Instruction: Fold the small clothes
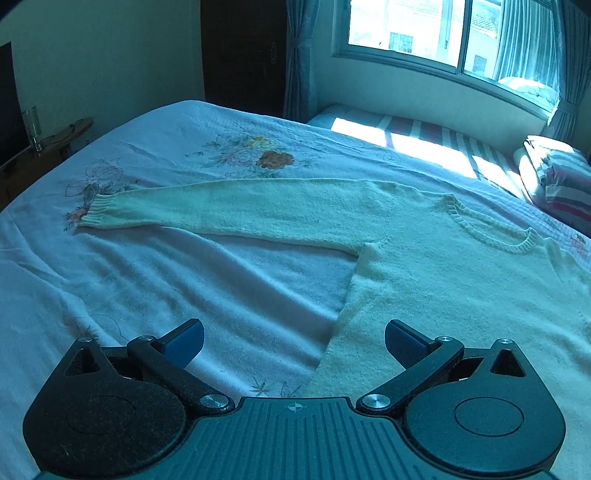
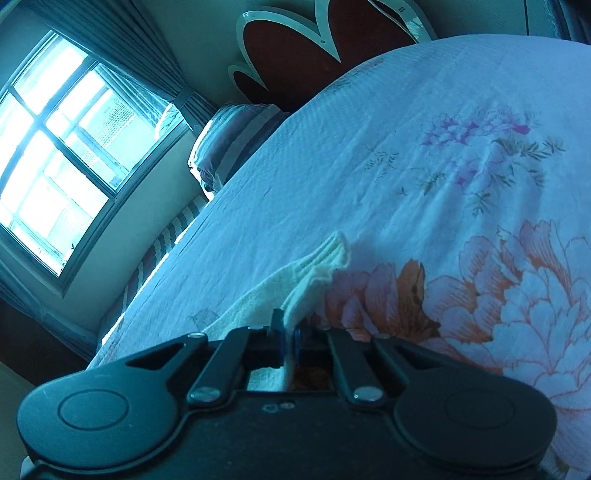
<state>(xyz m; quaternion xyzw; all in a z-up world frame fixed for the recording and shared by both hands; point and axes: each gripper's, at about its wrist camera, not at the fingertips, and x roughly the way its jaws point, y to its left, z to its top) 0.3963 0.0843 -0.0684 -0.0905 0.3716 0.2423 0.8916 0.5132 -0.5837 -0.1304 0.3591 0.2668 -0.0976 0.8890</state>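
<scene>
Across the middle of the bed lies the sweater (image 1: pixel 424 266), a pale knitted pullover spread flat on the flowered bedspread (image 1: pixel 184 280), its ribbed neckline (image 1: pixel 491 236) turned toward the far side of the bed, where the window (image 1: pixel 443 33) is, and its hem toward the near edge. From the left wrist view, its body runs from that near edge away toward the window side, while one sleeve (image 1: pixel 229 210) stretches straight out to the left, long axis parallel to the near edge, ending in a ribbed cuff (image 1: pixel 96 214) well apart from the body. The left gripper (image 1: pixel 293 341) hovers low at the near edge with its jaws spread wide and nothing between them, straddling the sweater's left side seam close to the hem; this is the nearer tool to the outstretched sleeve, which lies ahead of it and to its left. The right gripper (image 2: pixel 290 338) is clamped on a fold of the same pale knit, a bunched piece (image 2: pixel 295 280) that stands up ahead of the fingertips over the bedspread's large orange flower (image 2: pixel 399 299); which part of the garment this is I cannot tell. Beyond it are a striped pillow (image 2: pixel 229 136) and the headboard (image 2: pixel 314 40). I judge that the coming fold turns on carrying a sleeve inward across the body.
</scene>
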